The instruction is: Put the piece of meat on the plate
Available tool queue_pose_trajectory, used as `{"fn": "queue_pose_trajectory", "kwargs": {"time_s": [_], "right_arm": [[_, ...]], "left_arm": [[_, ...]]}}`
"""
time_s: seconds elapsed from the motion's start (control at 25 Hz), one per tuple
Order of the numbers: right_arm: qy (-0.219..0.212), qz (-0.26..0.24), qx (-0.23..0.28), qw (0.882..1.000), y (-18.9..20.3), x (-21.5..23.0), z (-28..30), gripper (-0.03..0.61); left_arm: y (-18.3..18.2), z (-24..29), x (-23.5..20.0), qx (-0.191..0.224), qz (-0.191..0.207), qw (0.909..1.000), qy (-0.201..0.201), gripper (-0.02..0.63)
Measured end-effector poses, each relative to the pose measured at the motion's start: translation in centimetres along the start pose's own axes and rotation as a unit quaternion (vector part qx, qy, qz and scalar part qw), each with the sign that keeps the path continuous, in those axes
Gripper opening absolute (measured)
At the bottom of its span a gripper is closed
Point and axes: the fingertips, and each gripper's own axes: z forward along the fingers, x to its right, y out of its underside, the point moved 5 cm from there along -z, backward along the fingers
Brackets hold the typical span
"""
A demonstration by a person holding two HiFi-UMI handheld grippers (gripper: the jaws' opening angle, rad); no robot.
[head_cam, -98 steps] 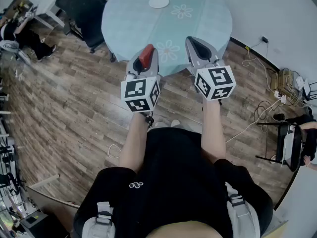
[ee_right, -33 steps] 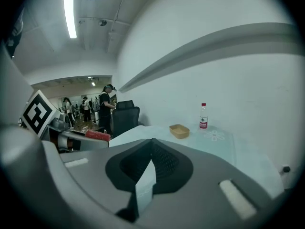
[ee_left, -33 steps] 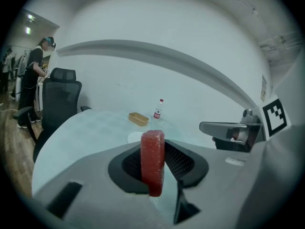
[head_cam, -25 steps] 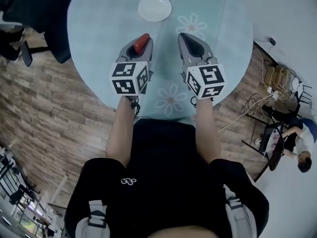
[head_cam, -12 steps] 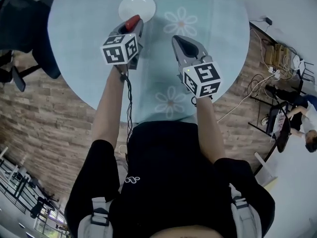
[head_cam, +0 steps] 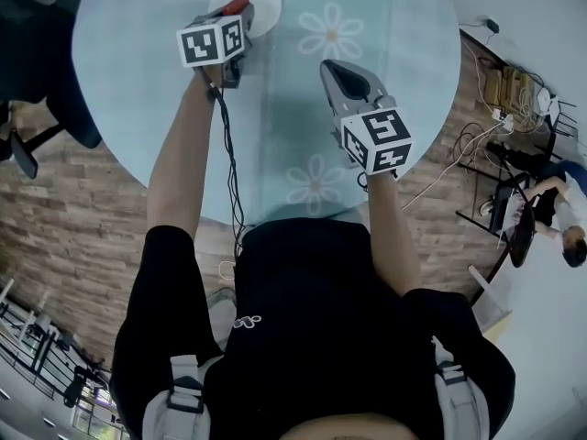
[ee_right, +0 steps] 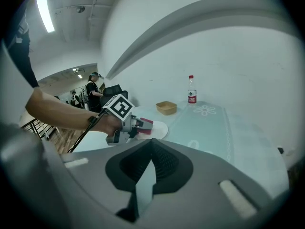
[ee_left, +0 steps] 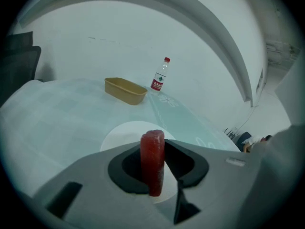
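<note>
**A:** Where is the piece of meat [ee_left: 152, 159] sitting right now?

**B:** The left gripper [head_cam: 227, 15] is carrying it. Its jaws are pressing on the red slab from both sides and holding it upright. The meat is hanging over the near part of the white plate [head_cam: 263, 9]. I cannot tell whether it is touching the plate.

**A:** And the other hand?

**B:** The right gripper [ee_right: 151, 149] is hanging above the worktop [head_cam: 138, 81], well to the right of the plate. Its jaws are lying together with nothing between them.

**A:** How much room is there around the plate?

**B:** Plenty. The round worktop is showing bare pale-blue cloth on every side of the plate. Beyond it, a tan tray [ee_left: 125, 90] and a bottle [ee_left: 160, 75] are standing near each other toward the far edge, well apart from the plate. The worktop's left edge is curving past a dark chair [head_cam: 37, 53] that is sitting just beside it. Past the right edge, cables [head_cam: 509, 85] are lying on the wood floor [head_cam: 55, 209], and a person [head_cam: 561, 211] is sitting farther off. The near edge is running just in front of the person holding the grippers.

**A:** Counts?

**B:** I am counting one piece of meat, one plate, one tray, one bottle and two grippers. Two printed daisies [head_cam: 327, 33] are showing on the cloth in the head view.
</note>
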Motion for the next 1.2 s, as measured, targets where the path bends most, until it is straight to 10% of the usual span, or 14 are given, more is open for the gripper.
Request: {"fn": "queue_pose_trajectory", "kwargs": {"time_s": [0.16, 0.8, 1.2], "right_arm": [[-0.001, -0.001, -0.004, 1.000, 0.1, -0.4, 0.4, 0.011], [0.002, -0.015, 0.010, 1.000, -0.3, -1.7, -2.2, 0.011], [-0.001, -0.036, 0.034, 0.999, -1.6, -4.2, -4.8, 0.011]], "left_arm": [[-0.4, 0.9, -0.7, -0.016, -0.002, 0.9997, 0.016, 0.094], [0.7, -0.5, -1.0, -0.134, 0.220, 0.9642, -0.061, 0.311], [-0.8, -10.2, 0.7, 0.022, 0.111, 0.9908, -0.075, 0.297]]}}
